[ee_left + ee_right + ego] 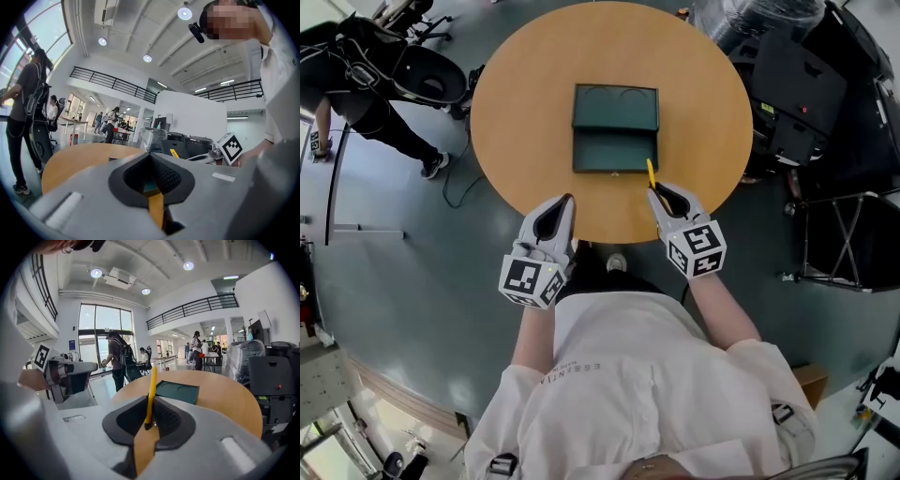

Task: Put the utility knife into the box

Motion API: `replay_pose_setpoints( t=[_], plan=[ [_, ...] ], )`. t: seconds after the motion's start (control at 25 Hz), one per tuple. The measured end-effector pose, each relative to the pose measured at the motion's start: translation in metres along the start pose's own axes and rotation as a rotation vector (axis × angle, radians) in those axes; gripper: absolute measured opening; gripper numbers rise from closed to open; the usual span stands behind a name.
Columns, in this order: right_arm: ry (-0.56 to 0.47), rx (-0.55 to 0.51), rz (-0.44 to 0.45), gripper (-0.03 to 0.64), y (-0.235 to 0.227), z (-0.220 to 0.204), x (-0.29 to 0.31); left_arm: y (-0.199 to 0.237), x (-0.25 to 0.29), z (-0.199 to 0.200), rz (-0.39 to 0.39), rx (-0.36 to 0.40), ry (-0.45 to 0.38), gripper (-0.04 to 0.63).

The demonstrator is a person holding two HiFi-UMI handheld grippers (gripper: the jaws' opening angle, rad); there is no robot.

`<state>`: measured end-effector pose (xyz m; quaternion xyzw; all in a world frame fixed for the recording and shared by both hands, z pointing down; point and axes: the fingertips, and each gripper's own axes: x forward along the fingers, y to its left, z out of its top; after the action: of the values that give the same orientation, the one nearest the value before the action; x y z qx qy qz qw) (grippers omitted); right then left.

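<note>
One table (pixel 525 112), one box (pixel 615 128), one utility knife (pixel 651 173), two hand-held grippers (pixel 568 200) (pixel 657 193) — perhaps six bystanders (pixel 115 357).

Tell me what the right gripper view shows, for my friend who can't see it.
The right gripper has its fingers shut on a thin yellow utility knife that points forward over a round wooden table. A dark green box lies on the table beyond it, and people stand in the bright hall behind.

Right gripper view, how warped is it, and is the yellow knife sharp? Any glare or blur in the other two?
Right gripper view: heavy fisheye, dark round border, ceiling lamps glaring; the slim yellow utility knife is sharp. Left gripper view: same fisheye, bright windows at left, near parts of the left gripper soft. Head view: even light, faint shadows on the round wooden table, edges bowed.
</note>
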<state>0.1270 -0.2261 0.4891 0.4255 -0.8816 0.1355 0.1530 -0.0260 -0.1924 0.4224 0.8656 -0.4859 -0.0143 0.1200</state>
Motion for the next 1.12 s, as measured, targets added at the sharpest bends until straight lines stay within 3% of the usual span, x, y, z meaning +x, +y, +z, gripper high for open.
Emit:
replay_pose_setpoints(
  t=[0.36, 0.56, 0.92, 1.12],
  plan=[
    [0.102, -0.002, -0.007, 0.038, -0.017, -0.006, 0.062, 0.04, 0.049, -0.02, -0.047, -0.022, 0.069, 0.014],
    [0.219, -0.045, 0.0, 0.038, -0.03, -0.023, 0.112, 0.071, 0.081, -0.028, -0.076, -0.023, 0.102, 0.014],
    [0.477, -0.152, 0.114, 0.038, -0.027, -0.072, 0.182, 0.106, 0.118, -0.048, -0.117, -0.046, 0.164, 0.014],
    [0.622, -0.136, 0.181, 0.04, -0.032, -0.097, 0.206, 0.123, 0.123, -0.06, -0.089, -0.08, 0.188, 0.014]
  ],
)
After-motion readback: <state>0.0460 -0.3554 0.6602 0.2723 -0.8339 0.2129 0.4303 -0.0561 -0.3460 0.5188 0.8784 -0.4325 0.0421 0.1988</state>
